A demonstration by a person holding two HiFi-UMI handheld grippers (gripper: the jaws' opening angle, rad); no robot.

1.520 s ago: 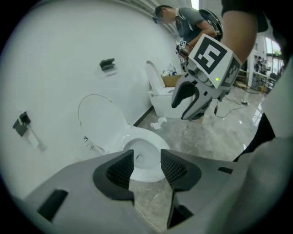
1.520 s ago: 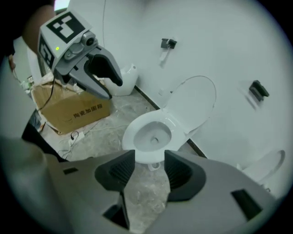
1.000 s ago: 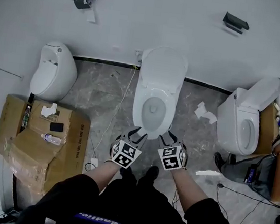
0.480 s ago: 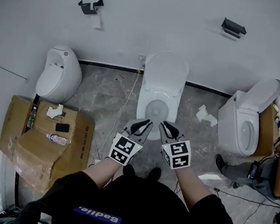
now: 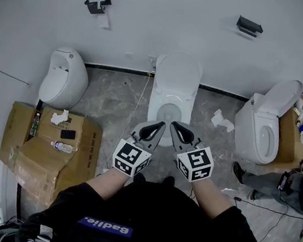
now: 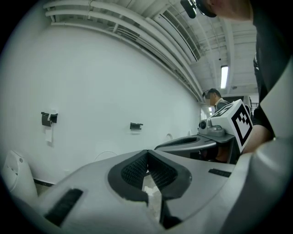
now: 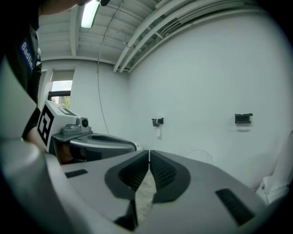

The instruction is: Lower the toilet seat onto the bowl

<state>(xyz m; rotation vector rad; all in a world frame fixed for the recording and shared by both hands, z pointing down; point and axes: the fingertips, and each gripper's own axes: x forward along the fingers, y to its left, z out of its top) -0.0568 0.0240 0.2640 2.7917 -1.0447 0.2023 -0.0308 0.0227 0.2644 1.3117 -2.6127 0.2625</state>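
A white toilet [image 5: 169, 100] stands against the far wall in the head view, its lid [image 5: 177, 71] upright against the wall. A white ring surrounds the bowl opening; I cannot tell whether that ring is the seat. My left gripper [image 5: 159, 125] and right gripper [image 5: 174, 126] hover side by side over the bowl's front edge, tips pointing at the toilet. Both are shut with nothing between the pads. In the left gripper view the left gripper [image 6: 147, 153] points at the bare wall; the right gripper [image 7: 149, 153] does the same in its own view.
A second white fixture [image 5: 63, 78] stands at the left, another toilet [image 5: 264, 127] at the right. Cardboard boxes [image 5: 43, 147] with a bottle [image 5: 59, 146] lie at the left. Crumpled tissue [image 5: 220, 121] and a cable [image 5: 130, 115] lie on the floor. A person [image 5: 298, 187] sits at the far right.
Both grippers have gone from open to shut. They have lifted from the bowl's front edge toward the head camera and moved closer together.
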